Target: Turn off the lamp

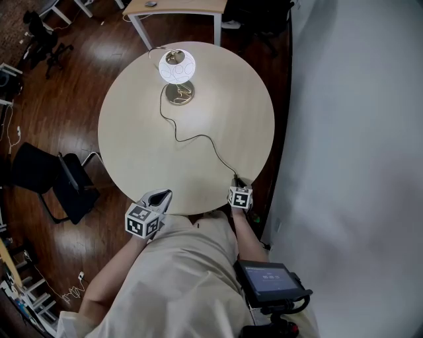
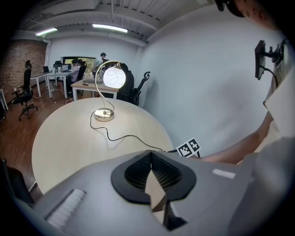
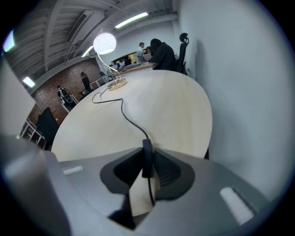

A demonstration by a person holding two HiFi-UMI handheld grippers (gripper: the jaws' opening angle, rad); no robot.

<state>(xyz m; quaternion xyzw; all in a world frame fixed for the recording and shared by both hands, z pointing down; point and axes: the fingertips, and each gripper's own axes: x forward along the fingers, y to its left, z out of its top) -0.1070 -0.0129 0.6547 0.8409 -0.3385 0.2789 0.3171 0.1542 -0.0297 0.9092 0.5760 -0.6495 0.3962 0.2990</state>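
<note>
A black chair (image 1: 65,186) stands on the dark wood floor at the far left, just off the left edge of the round, pale wooden table (image 1: 139,142). At the table's near left rim the left gripper (image 1: 162,197) hangs over the edge. Its own view shows the two jaws brought together with their tips touching and nothing between them. Further right and at the far side of the tabletop stands the lamp (image 1: 177,67), upright on a round brass-coloured base (image 1: 180,95). Its arched stem carries a white globe shade that glows brightly, so the light is on. A second table (image 1: 173,8) stands beyond it on the far side of the room. From the lamp's base a thin black cord (image 1: 198,137) loops on the wood and then snakes across the top toward the near right rim. There the right gripper (image 1: 237,181) meets it, pointing steeply down. In the right gripper view, the cord's slim black inline switch (image 3: 147,161) stands between the ribbed pads. The jaws are closed in on it from both sides and grip it, with the cord running out toward the lamp on one side and down below the jaws on the other. Near the person's right side sits a small dark screen (image 1: 268,278) on a black mount. A plain white wall (image 1: 357,132) fills the right of the scene.
</note>
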